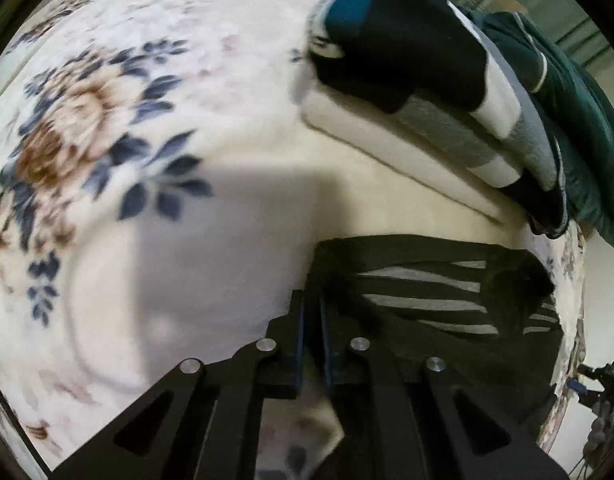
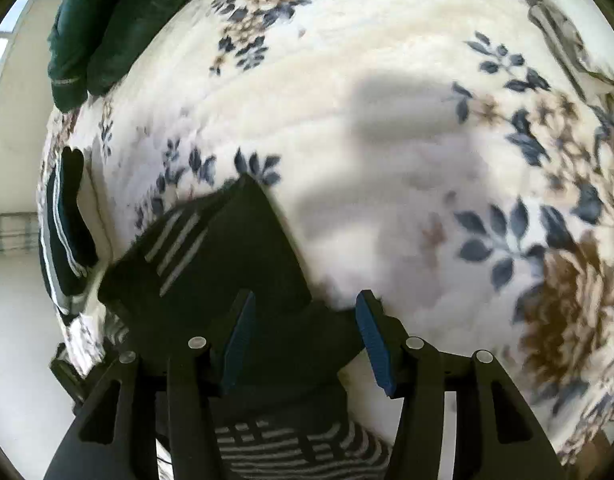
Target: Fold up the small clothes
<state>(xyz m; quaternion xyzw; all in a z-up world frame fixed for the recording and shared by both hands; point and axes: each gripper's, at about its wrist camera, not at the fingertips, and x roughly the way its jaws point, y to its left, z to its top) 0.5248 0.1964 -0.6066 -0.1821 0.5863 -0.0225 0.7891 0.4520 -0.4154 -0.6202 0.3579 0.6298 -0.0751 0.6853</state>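
A small black garment with grey stripes (image 1: 435, 300) lies on the floral blanket (image 1: 147, 140). My left gripper (image 1: 311, 308) is shut on the garment's left edge, with the cloth pinched between the blue pads. In the right wrist view the same garment (image 2: 235, 256) spreads under my right gripper (image 2: 305, 304). The right gripper is open, with its blue pads (image 2: 373, 340) wide apart just above the cloth, and holds nothing.
A stack of folded clothes (image 1: 447, 92) in black, white, grey and teal sits at the far right of the bed, with a dark green garment (image 1: 579, 128) beside it. The green garment (image 2: 95, 28) and the stack (image 2: 65, 236) also show at the bed's left edge.
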